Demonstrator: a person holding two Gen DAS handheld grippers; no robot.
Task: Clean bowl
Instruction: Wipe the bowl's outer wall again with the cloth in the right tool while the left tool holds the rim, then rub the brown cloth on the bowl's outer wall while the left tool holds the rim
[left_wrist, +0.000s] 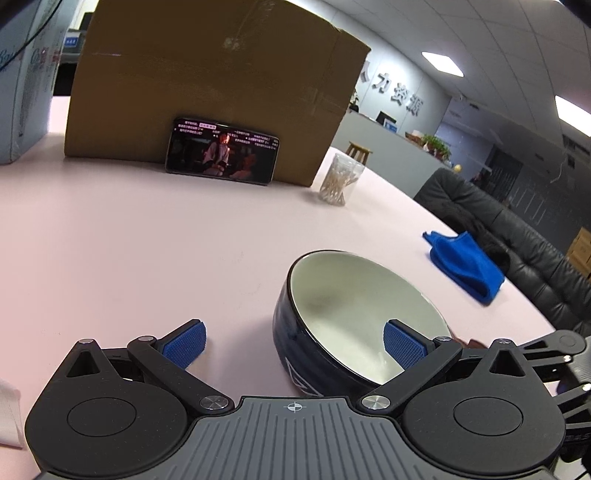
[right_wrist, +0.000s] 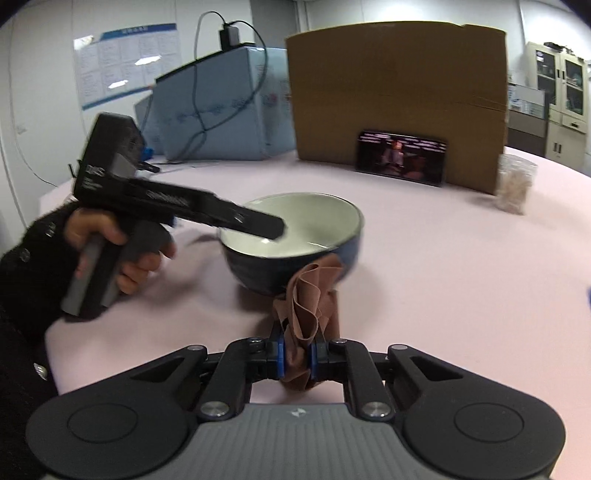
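Right tongs (right_wrist: 297, 360) pinch the brown cloth (right_wrist: 312, 295), ready to wipe; left tongs (left_wrist: 293, 345) spread across the bowl (left_wrist: 354, 325) rim, steadying it on the counter (left_wrist: 147, 251).

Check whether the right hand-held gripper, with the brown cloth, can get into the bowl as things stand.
Probably yes. The right hand-held gripper is shut on the brown cloth, right beside the bowl, whose top is open. The left hand-held gripper straddles the rim, one finger inside, taking only one side.
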